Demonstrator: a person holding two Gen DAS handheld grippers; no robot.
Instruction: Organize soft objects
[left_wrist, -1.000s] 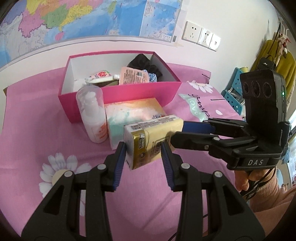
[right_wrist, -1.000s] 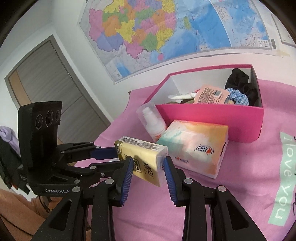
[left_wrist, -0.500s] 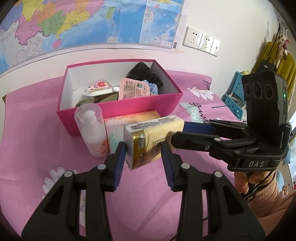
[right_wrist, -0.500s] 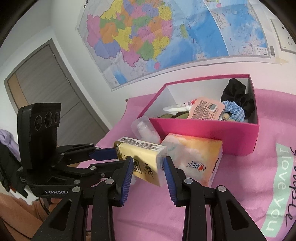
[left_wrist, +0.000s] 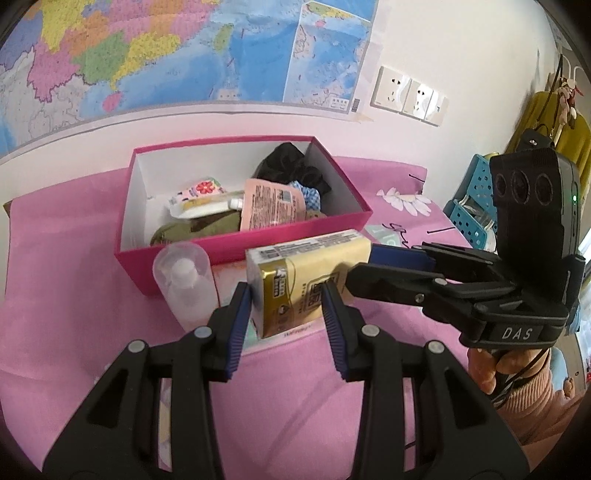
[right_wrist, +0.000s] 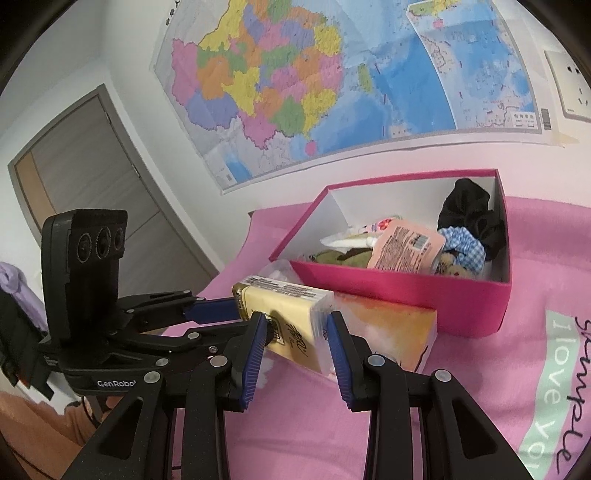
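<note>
While I'm watching through both wrist cameras, the left gripper (left_wrist: 286, 308) is clamping one end of the yellow tissue pack (left_wrist: 306, 275), its blue pads pressing on both sides of the gold-printed end. From the other side, the right gripper (right_wrist: 295, 332) is gripping the opposite end of that same pack (right_wrist: 291, 317), jaws clenched on the clear-wrapped end. So I'm holding the pack between both tools, up off the pink cloth (left_wrist: 74, 288), just in front of the pink box (left_wrist: 236, 243).

Under the pack, I'm seeing a pastel tissue box (right_wrist: 388, 332) lying on the cloth, right against the front wall of the pink box. Beside it, a clear pump bottle (left_wrist: 184, 280) is standing upright, close to the box's front left corner in the left view.

Inside the pink box (right_wrist: 406, 291), soft things are lying loose: a black scrunchie (left_wrist: 291, 171) at the far right, a blue checked scrunchie (right_wrist: 461, 249) next to it, a pink sachet (left_wrist: 271, 208) leaning across the middle, a floral tube (left_wrist: 201, 199) and an olive cloth item (left_wrist: 199, 229) toward the front.

In the left view I'm also catching the hand (left_wrist: 506, 365) that is wrapping around the right tool's handle, with a peach sleeve (left_wrist: 532, 413) below it. A map (right_wrist: 314, 85) is hanging on the wall behind.
</note>
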